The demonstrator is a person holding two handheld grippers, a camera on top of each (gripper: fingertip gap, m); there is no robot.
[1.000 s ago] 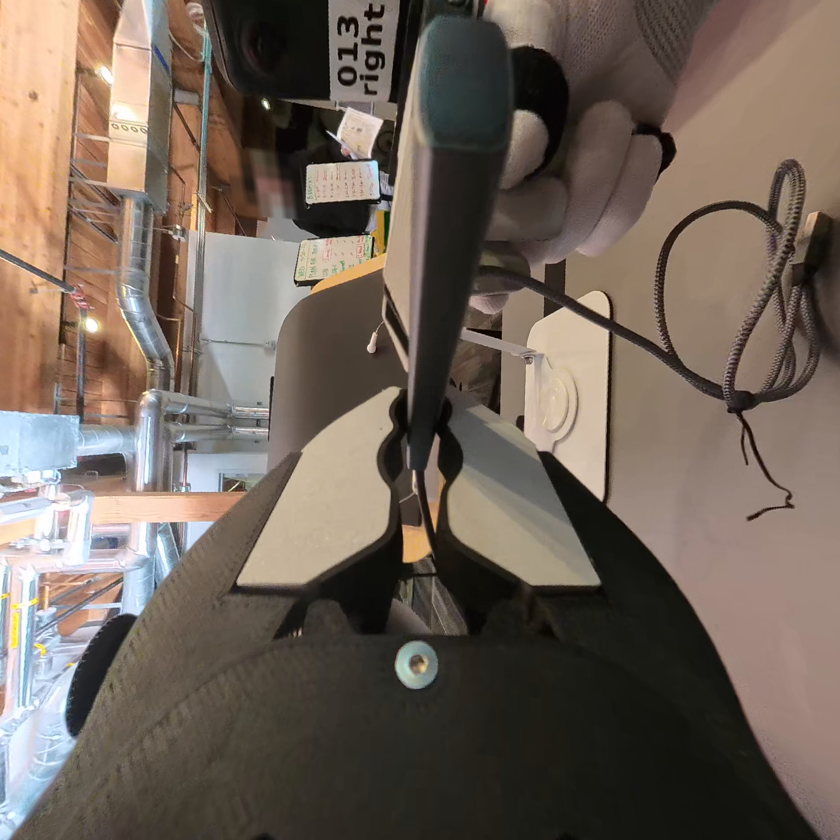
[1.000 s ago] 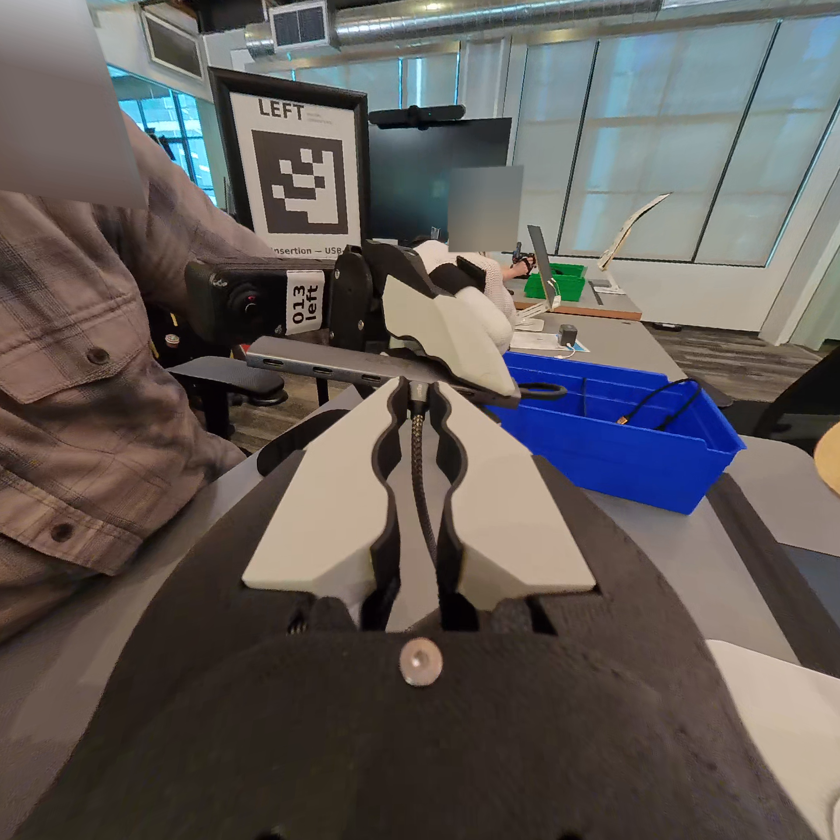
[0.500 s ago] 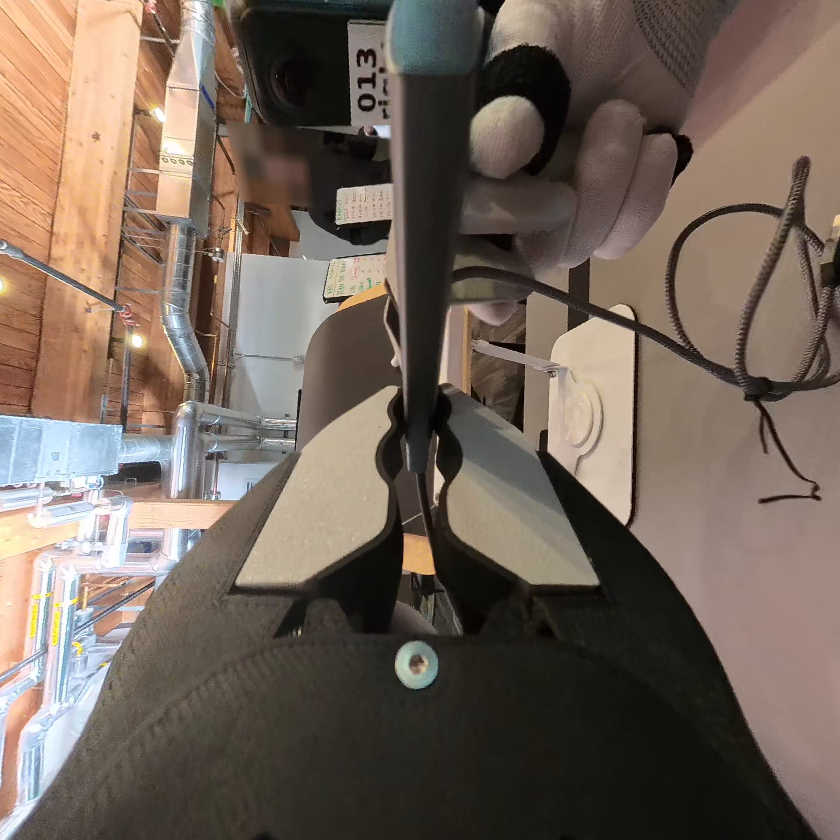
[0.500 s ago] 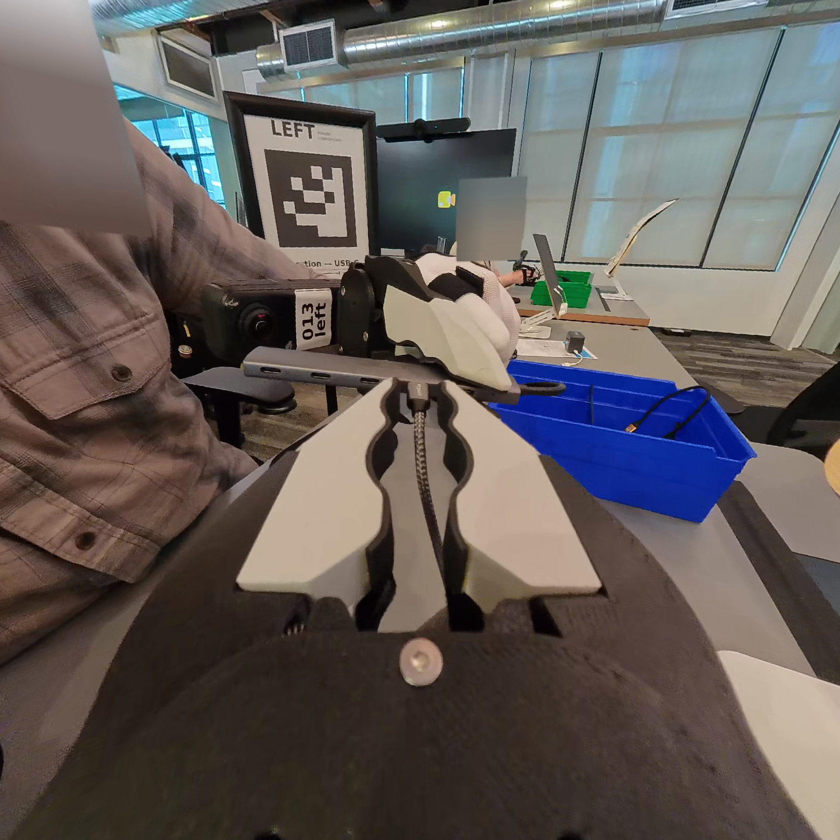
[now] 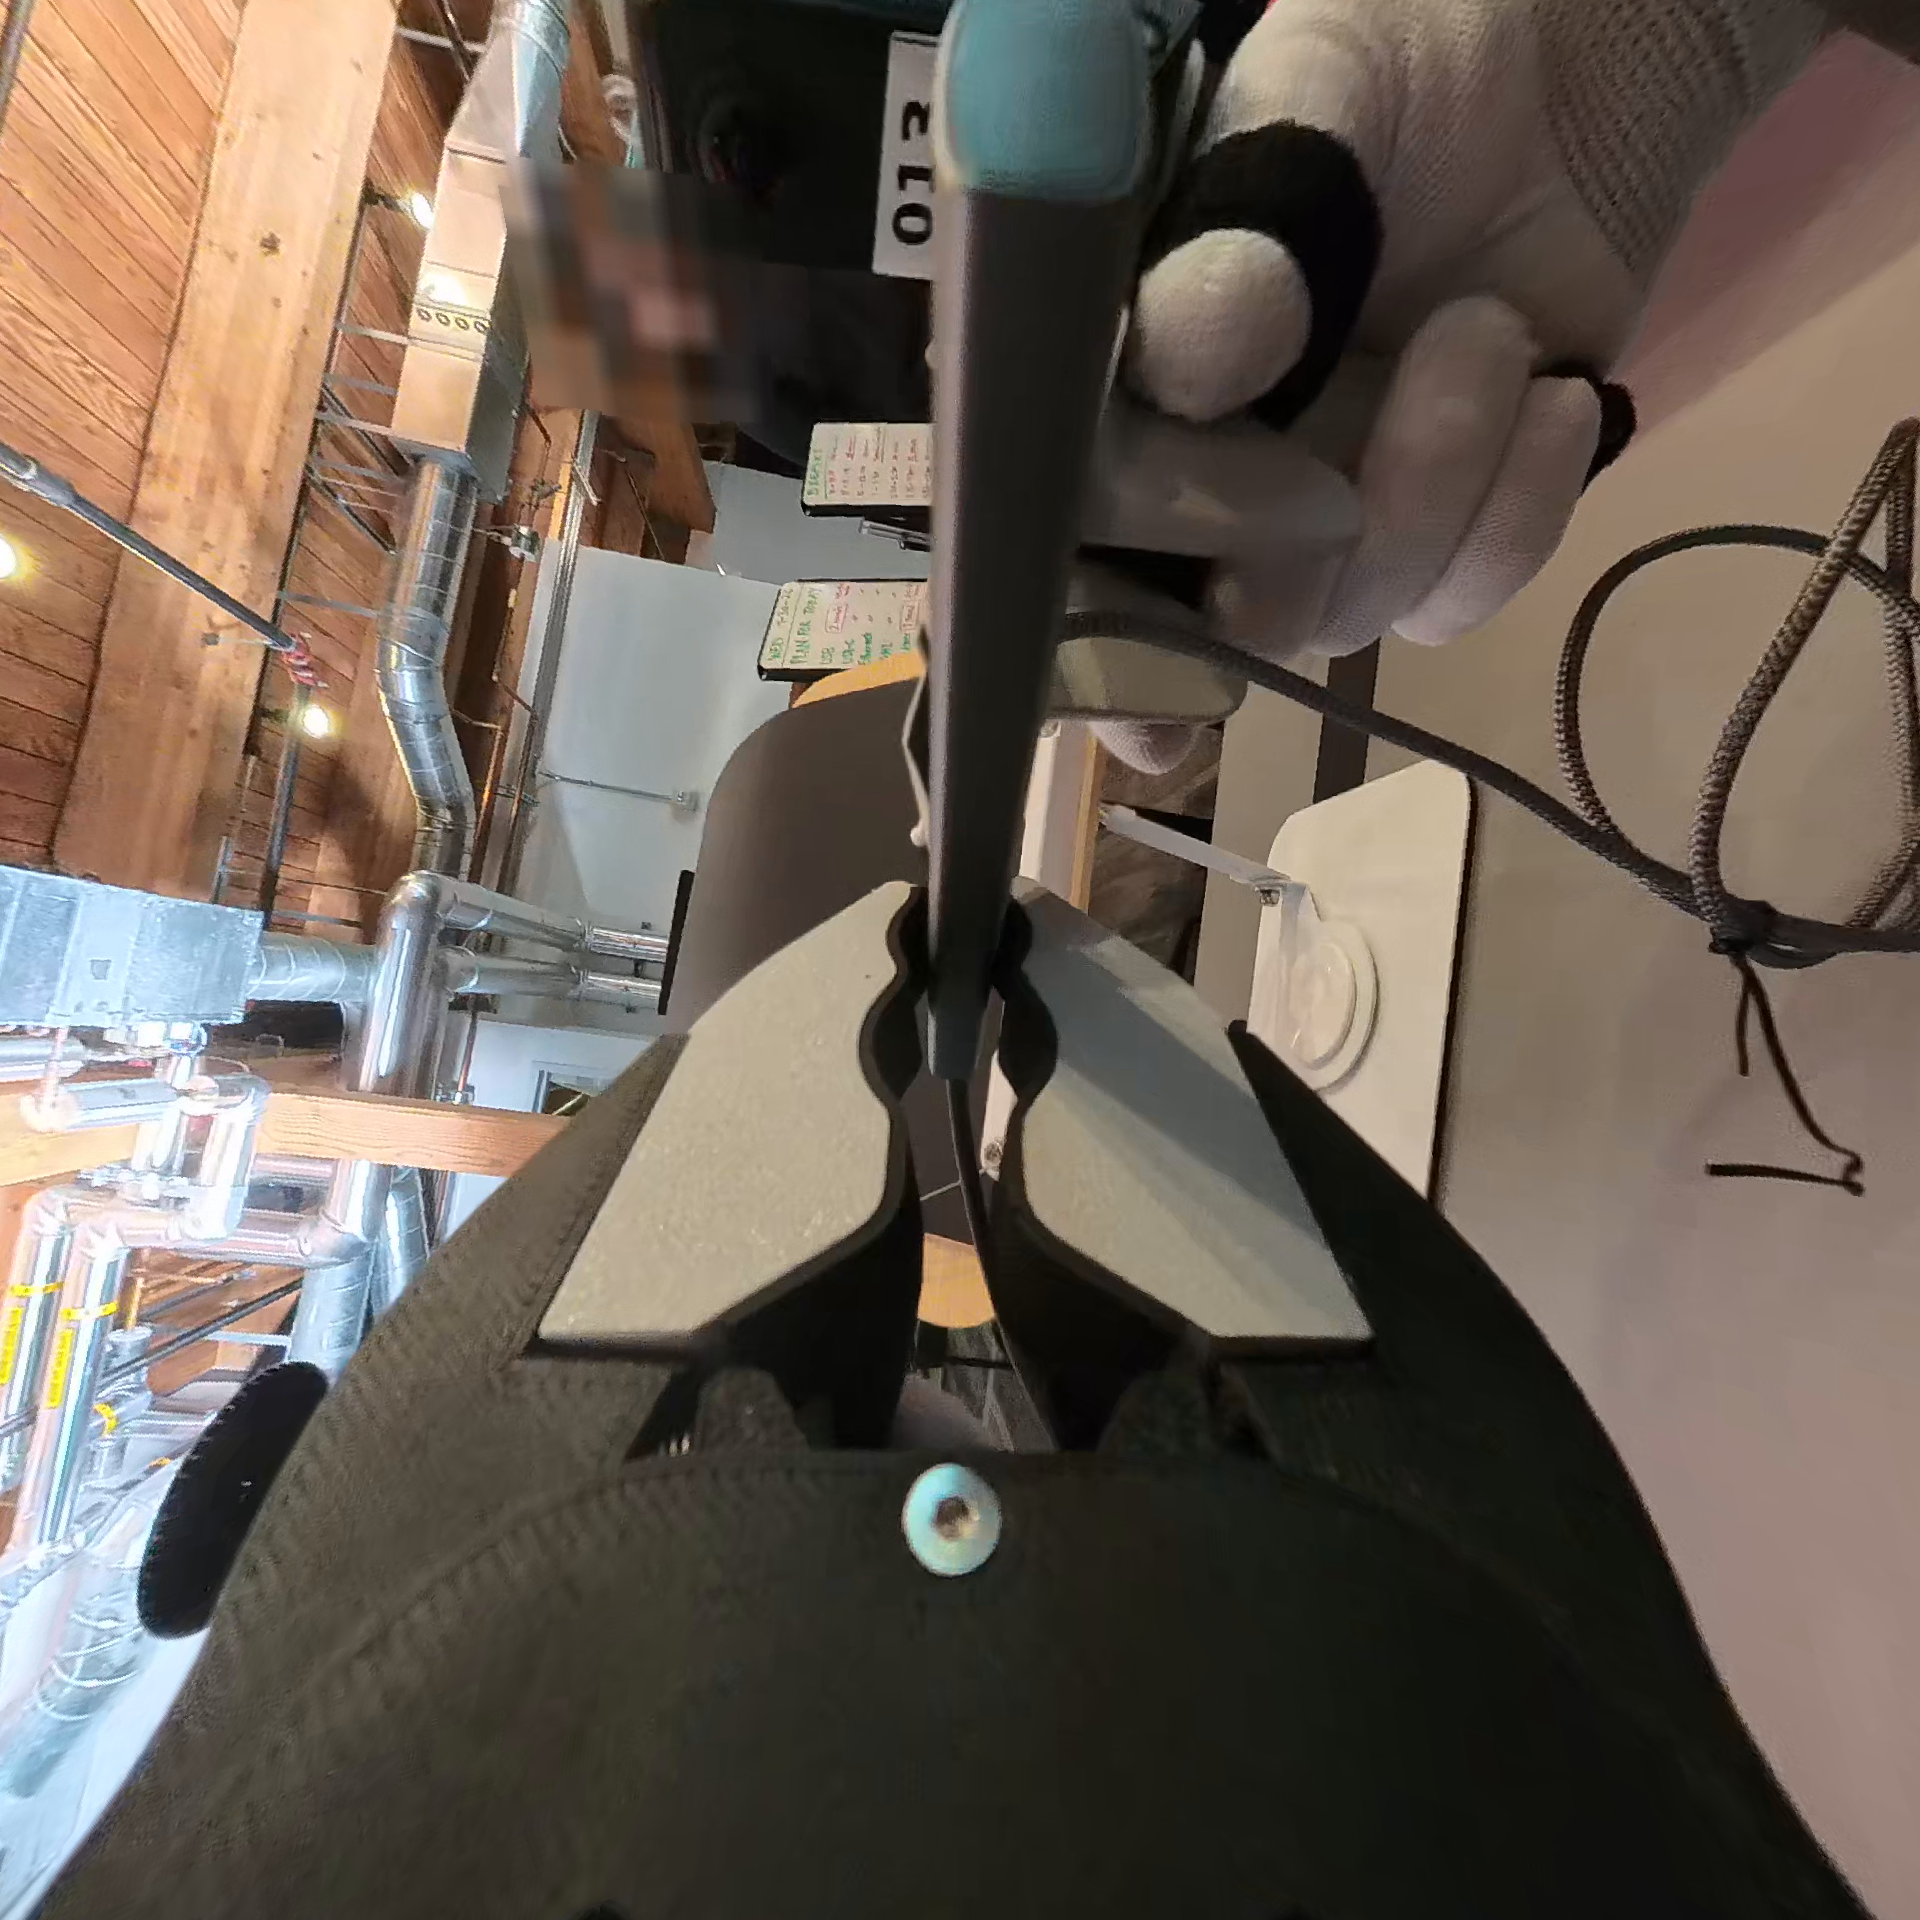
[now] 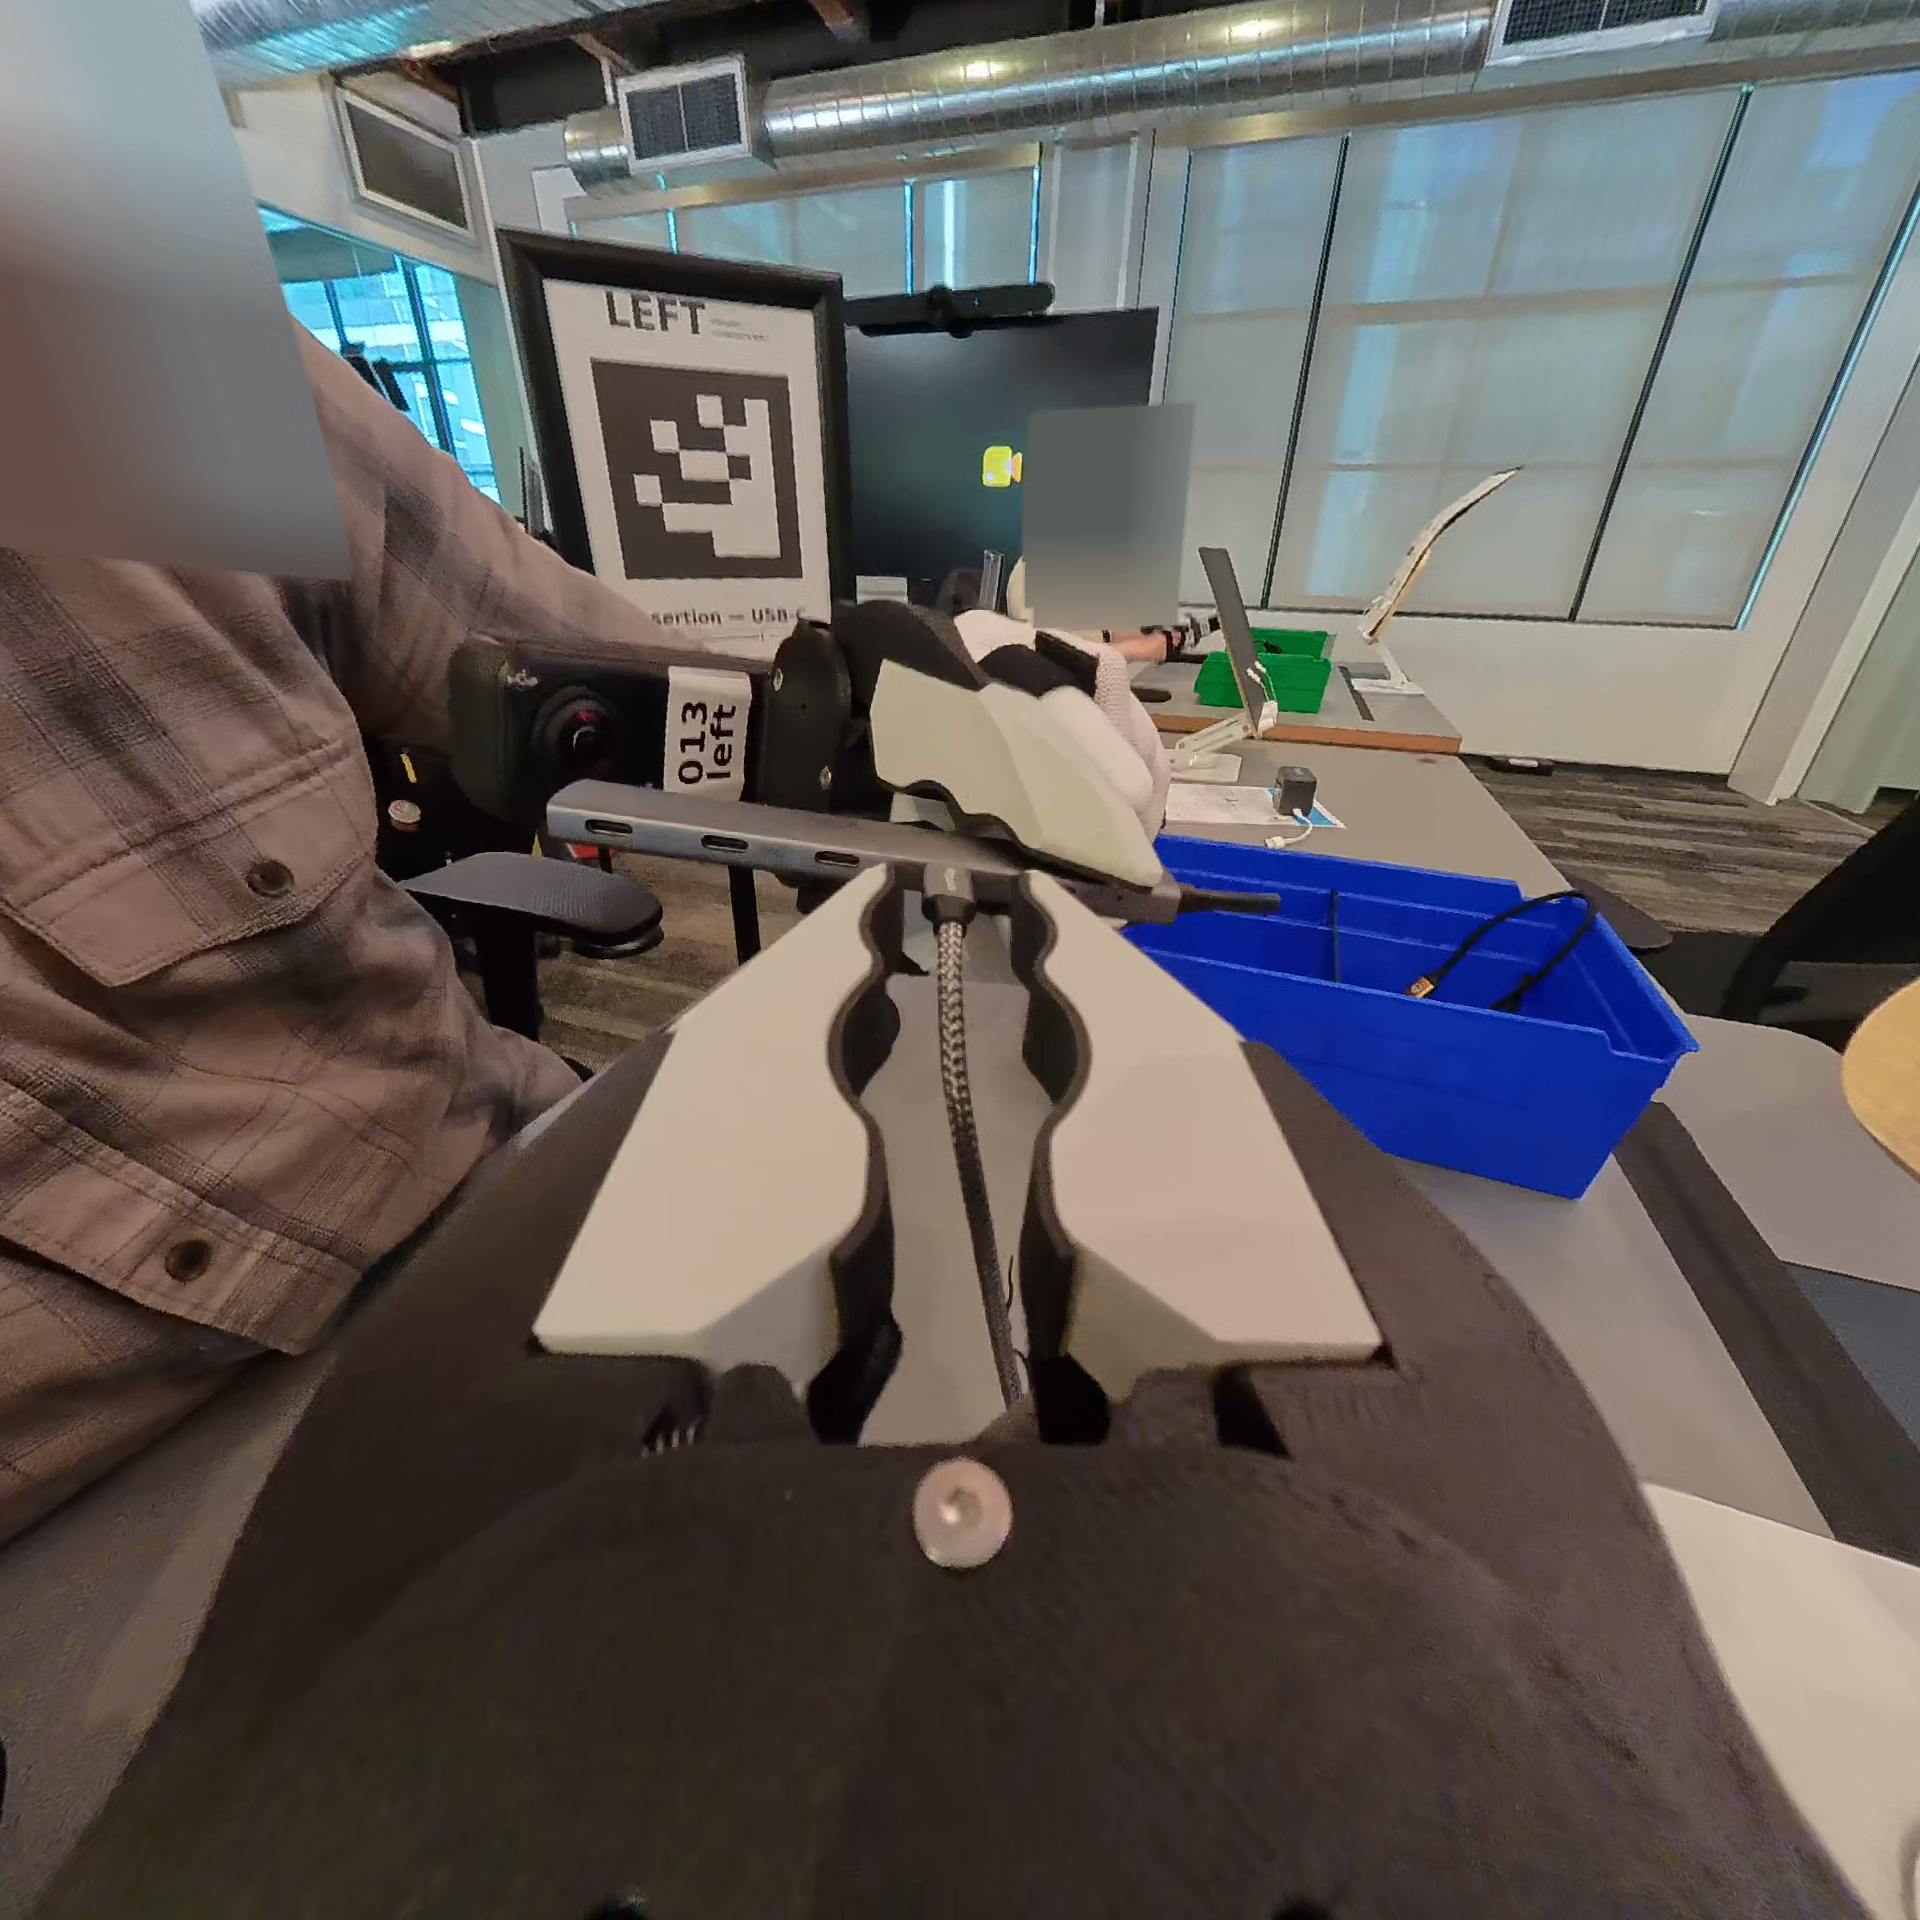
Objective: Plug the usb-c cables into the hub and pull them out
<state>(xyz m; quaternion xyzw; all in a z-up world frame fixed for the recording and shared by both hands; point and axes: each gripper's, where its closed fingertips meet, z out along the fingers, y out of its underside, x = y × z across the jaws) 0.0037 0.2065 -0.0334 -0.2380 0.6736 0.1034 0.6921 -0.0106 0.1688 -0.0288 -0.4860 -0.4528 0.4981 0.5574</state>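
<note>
Left gripper (image 5: 961,961): my fingers are clamped on one end of the hub (image 5: 1023,499), holding it out in the air above the grey table (image 5: 1683,1351).
Hub: a slim grey bar with a row of ports along its side, lying level across my right wrist view (image 6: 769,831).
Right gripper (image 6: 954,904): my fingers stand apart around the braided cable (image 6: 961,1060), not pressing it.
Cable: its plug (image 6: 943,883) sits in a port on the hub's side; the cord runs back between my right fingers.
Cable tail: the rest lies coiled on the table (image 5: 1766,831).
Blue bin (image 6: 1455,1049): on the table beyond the hub, another cable (image 6: 1507,945) inside.
</note>
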